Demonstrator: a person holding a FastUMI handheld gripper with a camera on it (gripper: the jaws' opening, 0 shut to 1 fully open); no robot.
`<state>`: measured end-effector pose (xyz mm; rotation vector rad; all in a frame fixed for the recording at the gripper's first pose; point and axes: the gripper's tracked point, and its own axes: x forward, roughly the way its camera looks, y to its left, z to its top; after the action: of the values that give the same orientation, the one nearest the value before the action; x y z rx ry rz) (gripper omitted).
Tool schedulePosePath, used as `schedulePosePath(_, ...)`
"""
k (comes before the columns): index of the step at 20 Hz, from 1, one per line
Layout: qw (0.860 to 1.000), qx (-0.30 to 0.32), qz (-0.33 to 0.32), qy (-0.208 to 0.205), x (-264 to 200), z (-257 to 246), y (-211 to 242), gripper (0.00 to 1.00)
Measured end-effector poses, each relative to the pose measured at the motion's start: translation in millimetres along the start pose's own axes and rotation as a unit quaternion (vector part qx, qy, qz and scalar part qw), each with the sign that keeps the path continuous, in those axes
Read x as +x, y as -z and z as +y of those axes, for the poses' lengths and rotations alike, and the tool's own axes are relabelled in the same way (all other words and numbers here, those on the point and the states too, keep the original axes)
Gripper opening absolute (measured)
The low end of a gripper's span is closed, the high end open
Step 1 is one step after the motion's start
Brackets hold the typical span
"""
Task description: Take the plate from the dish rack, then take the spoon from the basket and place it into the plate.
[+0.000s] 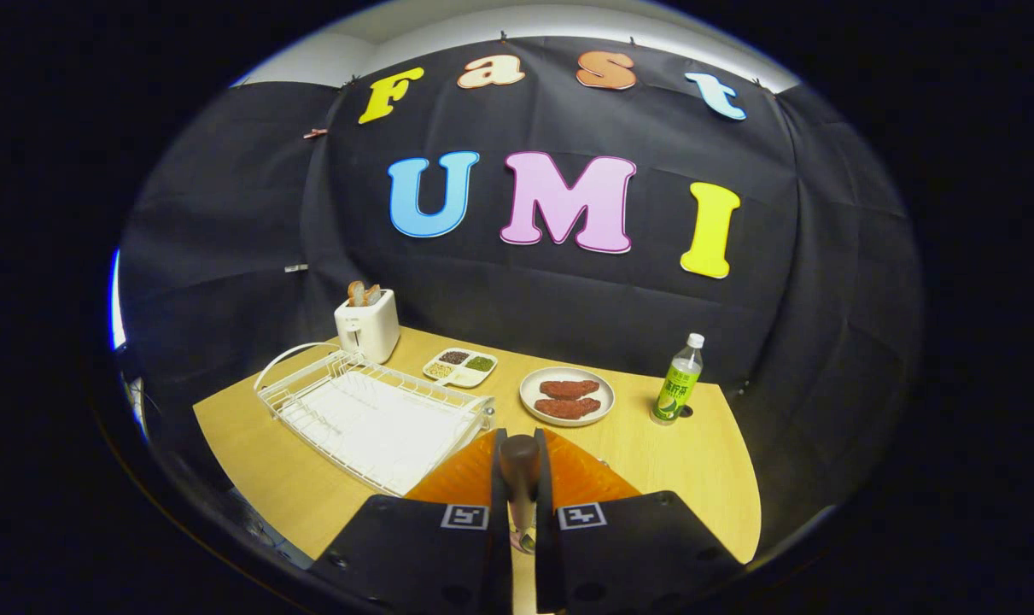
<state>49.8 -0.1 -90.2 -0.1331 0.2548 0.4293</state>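
Orange plate [585, 478] lies on the wooden table [696, 461], out of the empty dish rack [371, 418]. My gripper [521, 491] has its fingers closed tight on the spoon [519, 465], held just above the plate; only setting it down remains, I reckon.

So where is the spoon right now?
In the gripper view, the spoon stands clamped between the gripper jaws, over the orange plate, right of the dish rack.

spoon [519, 465]: dark handle, clamped between claw [521, 478] fingers | dish rack [371, 414]: white wire, empty
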Motion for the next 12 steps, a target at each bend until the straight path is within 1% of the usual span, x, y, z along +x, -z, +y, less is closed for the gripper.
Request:
schedulePosePath(2, 1.0, 0.0, 0.011, 0.022, -1.4, 10.3, 15.4, 0.14)
schedulePosePath(5, 0.998, -0.03, 0.03, 0.053, 4.7, 26.7, 48.5, 0.14)
schedulePosePath(7, 0.996, -0.039, 0.034, 0.077, 10.0, 34.8, 65.1, 0.15)
schedulePosePath(11, 0.992, -0.027, 0.028, 0.12, 22.9, 44.8, 97.6, 0.15)
schedulePosePath(12, 0.993, -0.015, 0.02, 0.118, 25.0, 51.6, 101.6, 0.15)
